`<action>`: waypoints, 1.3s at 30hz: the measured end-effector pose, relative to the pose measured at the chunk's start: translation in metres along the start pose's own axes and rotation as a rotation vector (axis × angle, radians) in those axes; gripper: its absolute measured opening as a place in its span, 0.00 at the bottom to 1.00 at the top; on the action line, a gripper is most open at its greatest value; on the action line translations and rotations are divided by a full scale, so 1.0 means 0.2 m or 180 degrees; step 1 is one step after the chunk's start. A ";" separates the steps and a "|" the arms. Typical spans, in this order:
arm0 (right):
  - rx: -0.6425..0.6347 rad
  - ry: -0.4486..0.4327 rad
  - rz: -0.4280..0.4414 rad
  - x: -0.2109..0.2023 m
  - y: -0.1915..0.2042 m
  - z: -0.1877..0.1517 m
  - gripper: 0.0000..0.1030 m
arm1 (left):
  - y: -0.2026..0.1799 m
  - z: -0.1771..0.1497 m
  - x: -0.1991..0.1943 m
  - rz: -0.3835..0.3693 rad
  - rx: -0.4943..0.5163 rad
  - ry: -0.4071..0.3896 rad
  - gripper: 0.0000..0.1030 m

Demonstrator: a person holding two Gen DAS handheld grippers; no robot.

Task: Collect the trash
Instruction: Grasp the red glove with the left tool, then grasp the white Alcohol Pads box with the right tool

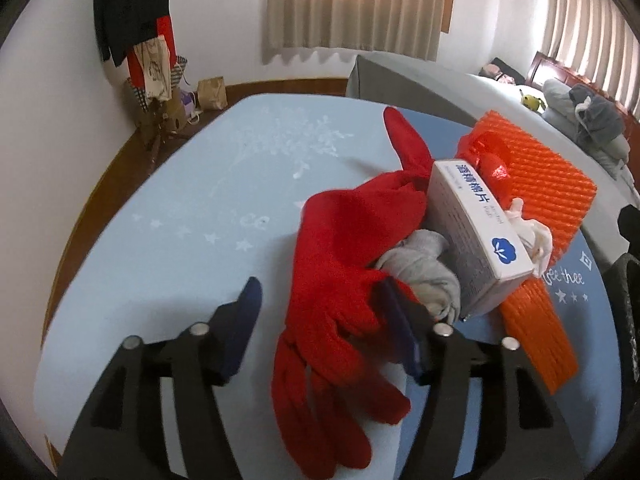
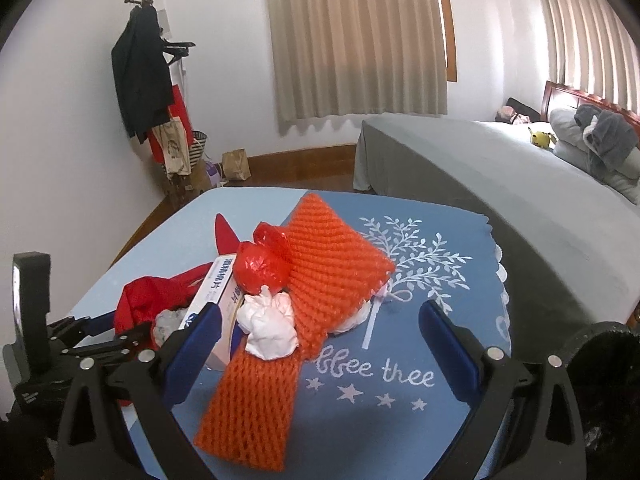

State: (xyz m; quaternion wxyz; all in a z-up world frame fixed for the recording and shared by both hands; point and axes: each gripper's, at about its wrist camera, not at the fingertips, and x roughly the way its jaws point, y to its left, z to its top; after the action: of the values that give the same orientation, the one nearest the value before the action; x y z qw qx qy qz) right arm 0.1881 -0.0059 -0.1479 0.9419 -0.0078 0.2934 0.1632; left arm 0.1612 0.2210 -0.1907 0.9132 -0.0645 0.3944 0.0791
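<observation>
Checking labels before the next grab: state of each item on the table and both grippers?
left gripper: open, straddling the red gloves
right gripper: open, empty
red gloves: lying flat
white box: tilted, propped on the pile
orange foam net: flat, bent
red plastic wrapper: crumpled
white tissue: wadded on the net
grey cloth: bunched

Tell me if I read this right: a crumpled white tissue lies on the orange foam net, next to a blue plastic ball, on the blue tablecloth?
Not quite. The plastic ball is red, not blue, as the right wrist view shows. The rest holds: the crumpled white tissue lies on the orange foam net, on the blue tablecloth.
</observation>
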 end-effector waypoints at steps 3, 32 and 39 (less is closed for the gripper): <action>0.0004 0.0017 -0.0002 0.01 0.01 -0.01 0.94 | 0.01 0.01 0.04 -0.0011 -0.0031 0.0053 0.61; -0.0317 0.0238 0.0313 0.28 0.51 -0.09 0.44 | 0.28 0.00 -0.19 0.0057 -0.0242 -0.0326 0.13; -0.0355 0.0400 0.0115 0.39 0.53 -0.11 0.39 | 0.29 -0.01 -0.18 0.0021 -0.0269 -0.0328 0.13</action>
State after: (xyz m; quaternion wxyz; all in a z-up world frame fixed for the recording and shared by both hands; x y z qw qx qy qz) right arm 0.2024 0.1151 -0.2012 0.9167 -0.0652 0.3424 0.1954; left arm 0.1243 0.2739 -0.1686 0.9285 -0.0976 0.3435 0.1019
